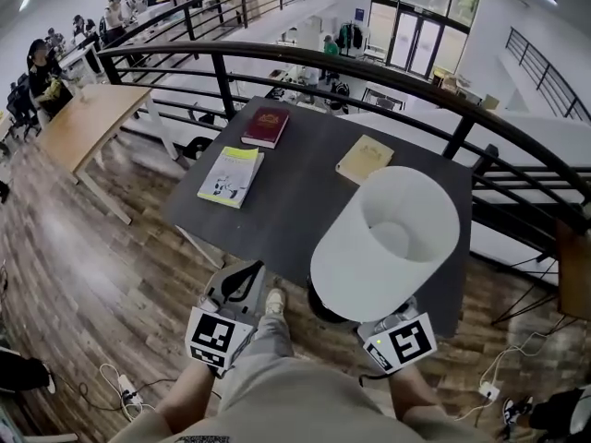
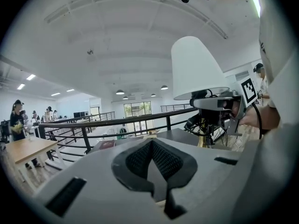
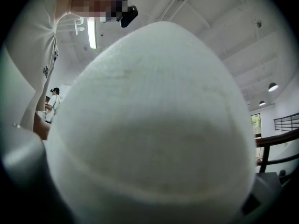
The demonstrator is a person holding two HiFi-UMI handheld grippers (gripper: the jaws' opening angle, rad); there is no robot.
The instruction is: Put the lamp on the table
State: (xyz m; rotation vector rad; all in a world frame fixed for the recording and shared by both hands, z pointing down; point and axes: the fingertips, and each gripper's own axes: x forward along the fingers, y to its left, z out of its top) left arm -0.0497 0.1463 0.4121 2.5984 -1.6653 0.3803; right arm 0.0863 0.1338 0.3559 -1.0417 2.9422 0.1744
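Observation:
The lamp [image 1: 388, 243] has a wide white shade and a thin brass stem [image 2: 202, 136]. In the head view it stands upright over the near right part of the dark table [image 1: 305, 164]. My right gripper [image 1: 386, 329] is shut on the lamp just under the shade, as the left gripper view shows [image 2: 212, 104]. The shade [image 3: 154, 125] fills the right gripper view and hides the jaws. The lamp's base is hidden, so I cannot tell whether it touches the table. My left gripper [image 1: 242, 284] is shut and empty at the table's near edge.
On the table lie a red book [image 1: 266, 126], a yellow-green booklet [image 1: 231, 175] and a tan book [image 1: 365, 159]. A black railing [image 1: 369, 72] runs behind the table. A wooden desk [image 1: 88, 118] stands to the left. Cables [image 1: 125, 386] trail on the floor.

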